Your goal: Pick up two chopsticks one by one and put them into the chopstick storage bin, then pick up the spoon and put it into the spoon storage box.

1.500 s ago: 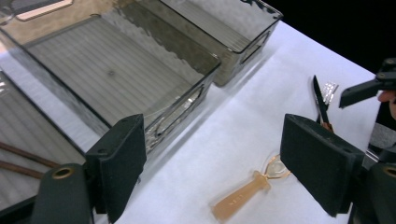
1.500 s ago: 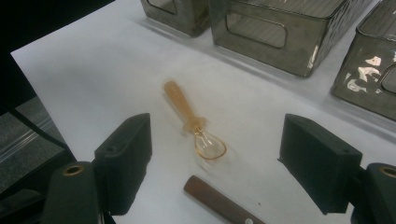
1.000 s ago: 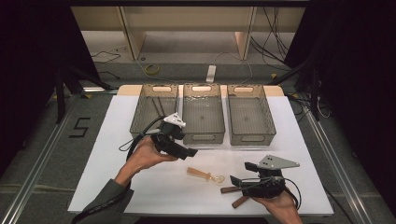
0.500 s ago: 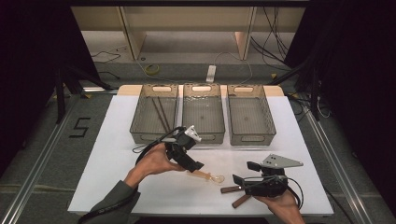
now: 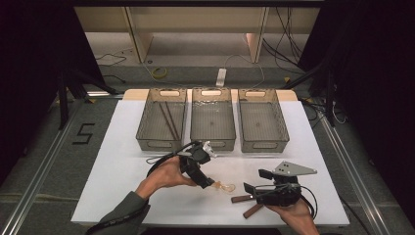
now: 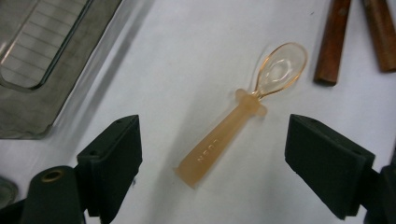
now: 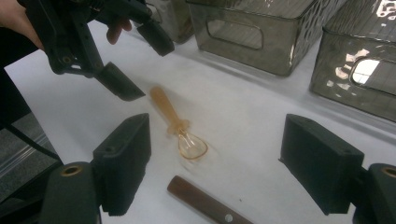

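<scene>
L gripper hangs just over the spoon, jaws spread wide w/ nothing between them but air; in the left gripper view the spoon lies centred in the gap, so the hand looks lined up for a pick, handle straddled across its width. Spoon lies flat on the bench, near the front edge, about mid-width. Long axis runs roughly along the front edge: handle end toward the L gripper, clear bowl toward the R gripper and the two brown sticks beside it. Approaching from the handle side makes sense, since the handle is the thick, grippable part. R gripper sits near the front right corner, jaws also wide apart, holding nothing, prob. parked out of the way. Three trays line the back edge; left one already has thin sticks in it.
</scene>
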Available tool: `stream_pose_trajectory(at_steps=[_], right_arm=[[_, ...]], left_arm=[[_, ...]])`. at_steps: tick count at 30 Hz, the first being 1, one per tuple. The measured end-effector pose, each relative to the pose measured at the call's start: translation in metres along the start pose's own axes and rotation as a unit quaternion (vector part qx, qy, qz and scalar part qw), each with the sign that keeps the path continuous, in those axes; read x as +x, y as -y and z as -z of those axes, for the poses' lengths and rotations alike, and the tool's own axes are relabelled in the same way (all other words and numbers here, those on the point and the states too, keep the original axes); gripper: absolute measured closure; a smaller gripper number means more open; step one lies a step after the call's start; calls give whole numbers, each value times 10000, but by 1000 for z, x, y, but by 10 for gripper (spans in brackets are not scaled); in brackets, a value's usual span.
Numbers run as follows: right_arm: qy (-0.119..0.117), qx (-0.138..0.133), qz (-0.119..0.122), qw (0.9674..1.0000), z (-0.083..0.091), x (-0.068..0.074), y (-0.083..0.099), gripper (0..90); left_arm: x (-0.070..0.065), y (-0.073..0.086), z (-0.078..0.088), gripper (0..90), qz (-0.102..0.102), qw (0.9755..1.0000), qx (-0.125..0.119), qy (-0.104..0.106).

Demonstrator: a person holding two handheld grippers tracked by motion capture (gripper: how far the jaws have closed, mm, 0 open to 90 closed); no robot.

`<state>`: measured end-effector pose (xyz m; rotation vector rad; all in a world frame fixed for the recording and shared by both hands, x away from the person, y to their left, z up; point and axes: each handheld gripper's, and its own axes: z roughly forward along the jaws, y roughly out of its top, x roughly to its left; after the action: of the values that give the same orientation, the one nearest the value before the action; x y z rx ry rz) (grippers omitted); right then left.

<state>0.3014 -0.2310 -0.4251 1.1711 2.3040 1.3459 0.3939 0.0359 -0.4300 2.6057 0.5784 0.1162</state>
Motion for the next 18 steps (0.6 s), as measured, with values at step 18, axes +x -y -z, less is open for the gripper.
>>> stream_pose_trajectory(at_steps=[18], right_arm=[[40,12,26,10000,-1,-1,-1,253]], left_arm=[[-8,6,-22,272,-350,9985,417,83]])
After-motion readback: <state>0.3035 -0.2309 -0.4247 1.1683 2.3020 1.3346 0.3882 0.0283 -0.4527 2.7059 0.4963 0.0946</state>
